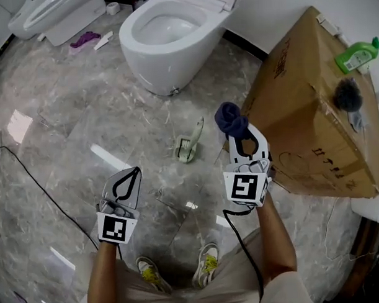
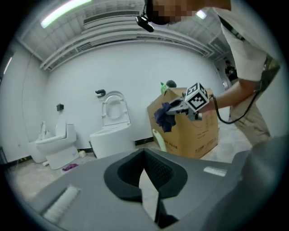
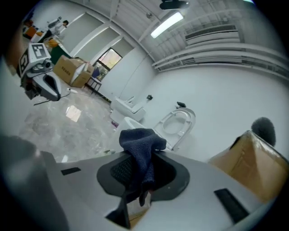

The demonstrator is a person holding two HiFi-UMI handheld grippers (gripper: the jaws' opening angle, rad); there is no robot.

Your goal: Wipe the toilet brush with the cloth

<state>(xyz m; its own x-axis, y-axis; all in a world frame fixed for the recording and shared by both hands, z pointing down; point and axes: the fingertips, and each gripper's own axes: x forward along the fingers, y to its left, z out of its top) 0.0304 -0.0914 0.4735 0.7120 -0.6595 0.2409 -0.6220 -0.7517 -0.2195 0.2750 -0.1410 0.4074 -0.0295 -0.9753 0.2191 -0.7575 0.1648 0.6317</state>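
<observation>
head view, taken steeply downward over a grey marble floor (image 1: 65,139). the left gripper (image 1: 134,174), at 7 o'clock in the frame, has its jaws pressed together with nothing between them; the left gripper view confirms the two pads meeting on bare air. the right gripper (image 1: 237,135), at 5 o'clock, pinches a dark blue cloth (image 1: 230,118), which bunches above the jaw tips and, in the right gripper view, hangs down between the pads. the toilet brush (image 1: 189,144), pale green, lies on the floor near the centre of the frame, between the two grippers and at 12 o'clock from the person's shoes (image 1: 181,269); neither gripper touches it, and the cloth is apart from it. a white toilet (image 1: 167,40) stands at 12 o'clock with its lid raised. a cardboard box (image 1: 306,112) fills the 3 o'clock side, just beside the right gripper; a green bottle (image 1: 358,53) rests at its far edge, at 2 o'clock. a black cable (image 1: 35,178) runs over the floor at 9 o'clock.
</observation>
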